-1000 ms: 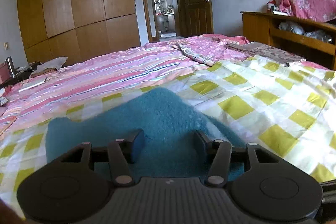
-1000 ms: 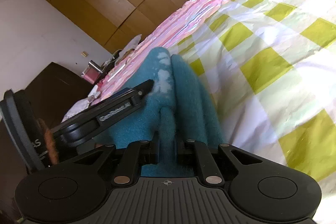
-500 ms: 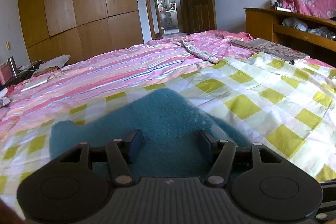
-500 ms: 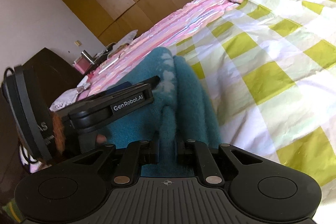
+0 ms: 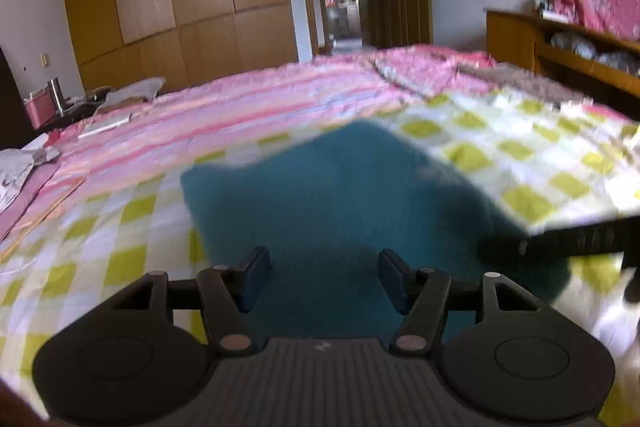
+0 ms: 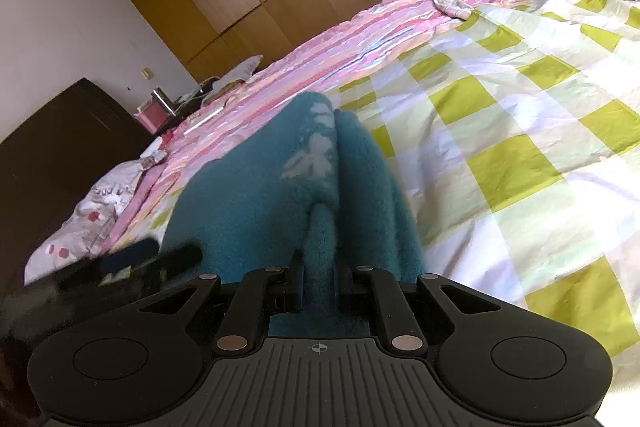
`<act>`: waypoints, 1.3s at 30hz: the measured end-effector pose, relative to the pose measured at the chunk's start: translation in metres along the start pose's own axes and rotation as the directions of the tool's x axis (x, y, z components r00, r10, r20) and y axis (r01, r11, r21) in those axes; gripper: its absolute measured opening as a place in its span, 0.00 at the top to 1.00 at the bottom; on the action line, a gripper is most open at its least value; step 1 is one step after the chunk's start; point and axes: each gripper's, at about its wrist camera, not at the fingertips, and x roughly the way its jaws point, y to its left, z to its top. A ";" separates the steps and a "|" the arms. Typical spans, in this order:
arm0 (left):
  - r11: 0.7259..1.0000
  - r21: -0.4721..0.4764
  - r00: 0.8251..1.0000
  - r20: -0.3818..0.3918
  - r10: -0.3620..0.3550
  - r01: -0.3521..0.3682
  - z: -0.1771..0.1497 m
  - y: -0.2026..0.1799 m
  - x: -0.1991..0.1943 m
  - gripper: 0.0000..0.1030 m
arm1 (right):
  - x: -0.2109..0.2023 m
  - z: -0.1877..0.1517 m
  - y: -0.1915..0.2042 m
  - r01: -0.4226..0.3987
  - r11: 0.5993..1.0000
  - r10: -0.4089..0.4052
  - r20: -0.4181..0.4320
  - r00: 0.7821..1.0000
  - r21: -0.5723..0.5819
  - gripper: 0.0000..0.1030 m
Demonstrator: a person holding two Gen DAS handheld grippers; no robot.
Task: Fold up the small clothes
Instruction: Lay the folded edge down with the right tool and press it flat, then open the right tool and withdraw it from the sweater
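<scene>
Two tools over one teal garment point(image 5: 340, 195): left tool point(image 5: 322, 277) spread and empty, right tool point(image 6: 318, 287) pinching its fold.

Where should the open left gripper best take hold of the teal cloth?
Probably the cloth's free far-left corner, approached from its left edge. That corner lies flat and uncovered on the checked sheet, while the right gripper already pinches the near fold. The left gripper stands open.

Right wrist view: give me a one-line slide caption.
Right gripper pinches a raised fold of the teal fleece garment above the yellow-checked sheet.
</scene>
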 end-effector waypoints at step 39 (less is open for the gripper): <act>0.993 -0.118 0.991 -0.134 -0.019 0.003 -0.059 0.000 -0.052 0.33 | -0.050 -0.041 0.015 0.208 0.973 -0.204 0.047 0.978 -0.103 0.69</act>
